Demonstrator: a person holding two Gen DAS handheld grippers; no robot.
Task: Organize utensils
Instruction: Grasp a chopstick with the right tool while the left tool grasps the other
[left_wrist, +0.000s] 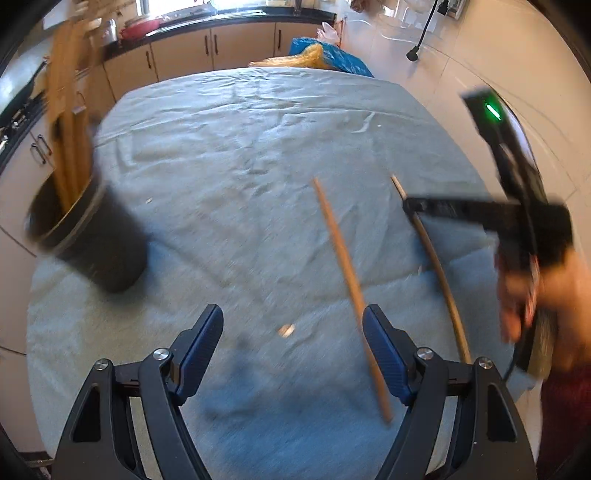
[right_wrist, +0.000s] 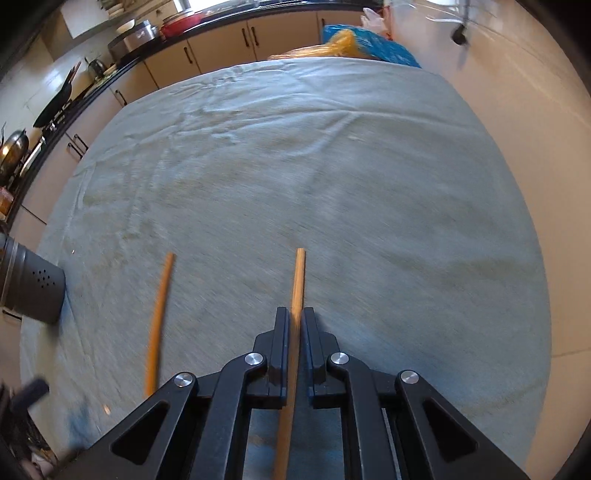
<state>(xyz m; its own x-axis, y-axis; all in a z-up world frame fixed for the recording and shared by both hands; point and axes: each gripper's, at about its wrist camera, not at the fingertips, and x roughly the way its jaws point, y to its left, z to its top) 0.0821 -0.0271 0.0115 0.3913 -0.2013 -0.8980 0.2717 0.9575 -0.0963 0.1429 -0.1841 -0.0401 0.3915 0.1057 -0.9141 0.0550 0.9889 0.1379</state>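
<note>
Nearest, the right gripper (right_wrist: 294, 325) has its jaws clamped on one wooden stick (right_wrist: 298, 275). The left gripper (left_wrist: 293, 349) gapes empty beside a second stick (left_wrist: 338, 240) lying on the cloth (left_wrist: 240, 147). Far left, the black holder (left_wrist: 88, 236) already has several wooden utensils (left_wrist: 68, 122): two to go.

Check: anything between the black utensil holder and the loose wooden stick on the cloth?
Bare cloth only between the holder and the stick, seen in the left wrist view.

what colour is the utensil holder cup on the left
Dark grey, nearly black holder cup, with small perforations; clearest in the right wrist view.
</note>
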